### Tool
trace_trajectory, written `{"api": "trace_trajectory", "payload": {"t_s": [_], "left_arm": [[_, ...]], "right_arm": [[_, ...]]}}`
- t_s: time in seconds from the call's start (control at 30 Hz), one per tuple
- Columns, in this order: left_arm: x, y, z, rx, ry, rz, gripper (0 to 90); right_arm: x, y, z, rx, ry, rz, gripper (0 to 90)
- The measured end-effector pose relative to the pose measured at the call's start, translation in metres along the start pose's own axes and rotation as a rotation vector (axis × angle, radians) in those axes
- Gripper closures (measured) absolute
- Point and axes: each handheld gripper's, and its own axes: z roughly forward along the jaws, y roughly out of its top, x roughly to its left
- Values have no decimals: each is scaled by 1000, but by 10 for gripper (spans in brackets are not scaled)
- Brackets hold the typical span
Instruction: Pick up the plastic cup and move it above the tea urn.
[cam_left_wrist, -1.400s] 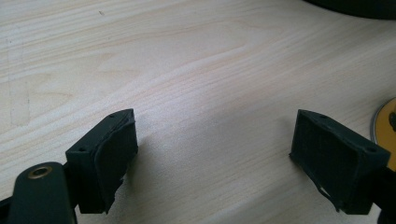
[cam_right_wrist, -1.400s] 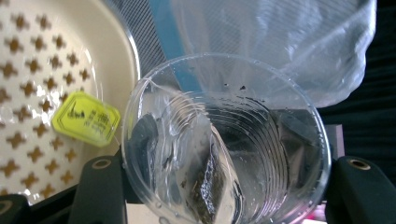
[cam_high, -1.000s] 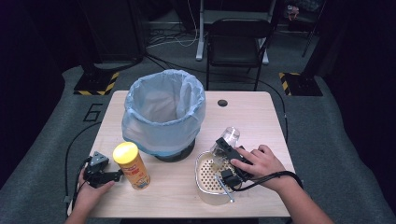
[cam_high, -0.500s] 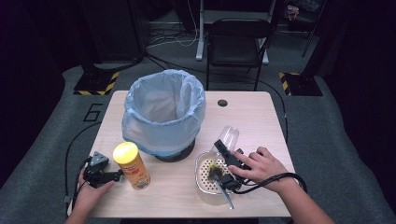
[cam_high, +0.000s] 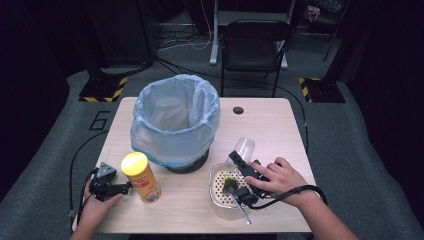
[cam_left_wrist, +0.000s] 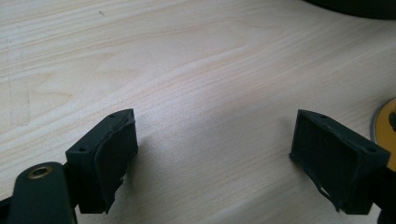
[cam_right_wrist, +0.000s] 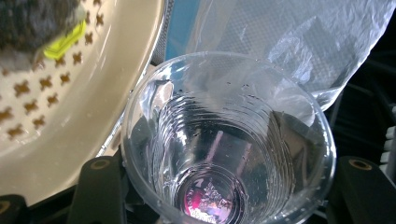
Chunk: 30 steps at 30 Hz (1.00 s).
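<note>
We hold the clear cup (cam_high: 244, 149) in the right gripper (cam_high: 240, 165), at the lower right of the high view; its jaws stand on both sides of the cup and pinch it, as the right gripper view shows with the cup (cam_right_wrist: 229, 140) between the two black jaws. The cup lies tilted, its long axis running from the gripper up and a little right in the frame, with the open mouth turned away from the hand. The bin (cam_high: 176, 120) with the blue bag stands up and to the left of the cup, near it, and we judge that the coming move is to carry the cup that way, over the rim. The right hand (cam_high: 277, 177) is clearly the nearer one to the bin opening. Just below the cup sits the perforated tray (cam_high: 216, 200), beside the gripper. The left gripper (cam_high: 107, 186) rests at the lower left with its jaws spread wide over bare table (cam_left_wrist: 196, 70), holding nothing, just beside the yellow can (cam_high: 141, 176).
</note>
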Motion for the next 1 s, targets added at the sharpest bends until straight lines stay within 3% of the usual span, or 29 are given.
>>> {"api": "trace_trajectory", "payload": {"t_s": [0.1, 0.2, 0.27, 0.33, 0.43, 0.53, 0.73, 0.77, 0.87, 1.0], "left_arm": [[0, 0, 0, 0, 0, 0, 143], [0, 0, 0, 0, 1, 0, 143], [0, 0, 0, 0, 0, -1, 143], [0, 0, 0, 0, 1, -1, 143], [0, 0, 0, 0, 1, 0, 143], [0, 0, 0, 0, 1, 0, 143], [0, 0, 0, 0, 0, 0, 143], [0, 0, 0, 0, 0, -1, 143], [0, 0, 0, 0, 0, -1, 143], [0, 0, 0, 0, 0, 0, 143]], "right_arm": [[-6, -3, 0, -20, 27, 63, 368], [-10, -4, -1, -38, 40, 68, 367], [-10, -5, -2, -46, 52, 98, 367], [-15, -7, -1, -73, 103, 163, 366], [-21, -13, 0, -99, 140, 271, 366], [-27, -19, 2, -124, 153, 339, 365], [-37, -31, 9, -174, 232, 498, 365], [-39, -35, 11, -184, 267, 537, 365], [-45, -42, 15, -215, 314, 612, 364], [-50, -50, 20, -248, 352, 707, 364]]}}
